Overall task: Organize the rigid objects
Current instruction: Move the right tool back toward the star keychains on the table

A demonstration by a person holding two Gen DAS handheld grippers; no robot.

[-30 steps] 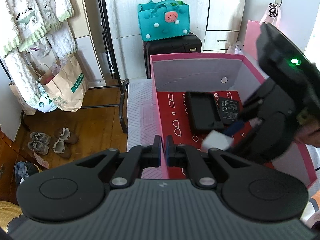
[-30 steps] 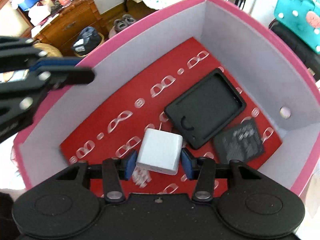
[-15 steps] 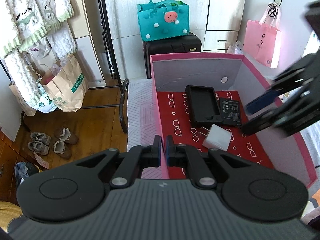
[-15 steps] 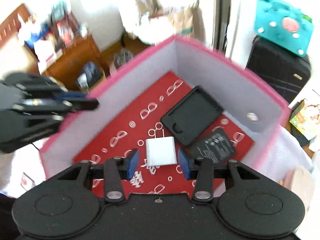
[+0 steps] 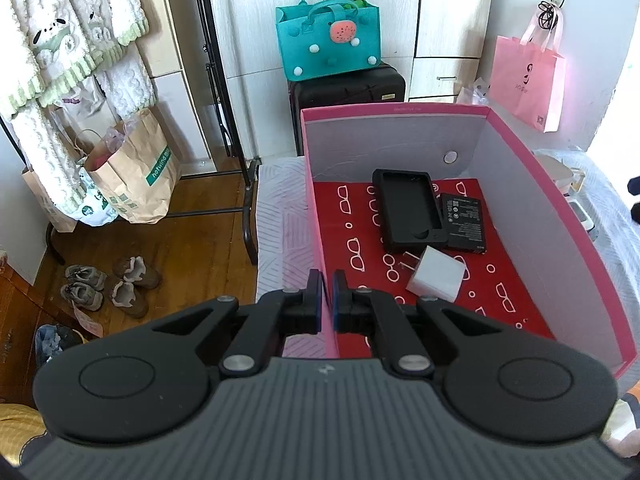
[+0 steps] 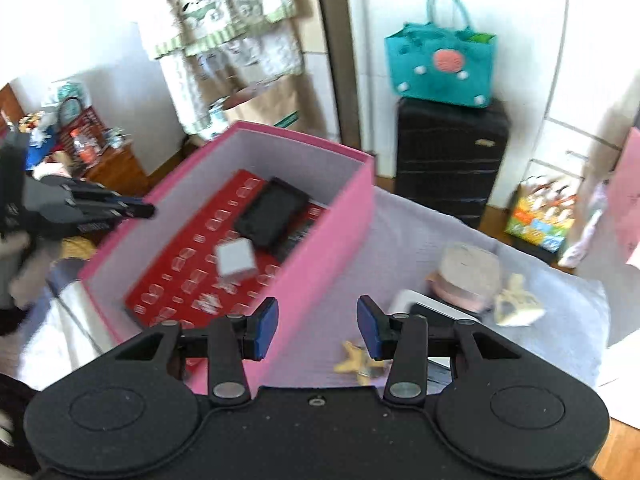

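An open pink box (image 5: 540, 184) with a red glasses-print floor stands on the bed. In it lie a black phone case (image 5: 408, 210), a black battery (image 5: 464, 222) and a white charger (image 5: 438, 276) with its prongs toward the left. My left gripper (image 5: 327, 300) is shut on the box's left wall near its front corner. From the right wrist view the left gripper (image 6: 148, 211) shows at the far side of the box (image 6: 320, 256). My right gripper (image 6: 316, 328) is open and empty, above the box's outer right wall. The charger (image 6: 236, 260) lies apart from it.
On the bedspread right of the box lie a yellow star-shaped piece (image 6: 354, 362), a round pinkish jar (image 6: 468, 276), a white flat device (image 6: 432, 308) and a cream piece (image 6: 516, 308). A teal bag (image 5: 328, 40) sits on a black suitcase (image 5: 348, 88) behind the box.
The right gripper let go of the white charger, which now lies on the box floor, then rose and drew back out of the box to its right side. The left gripper kept still.
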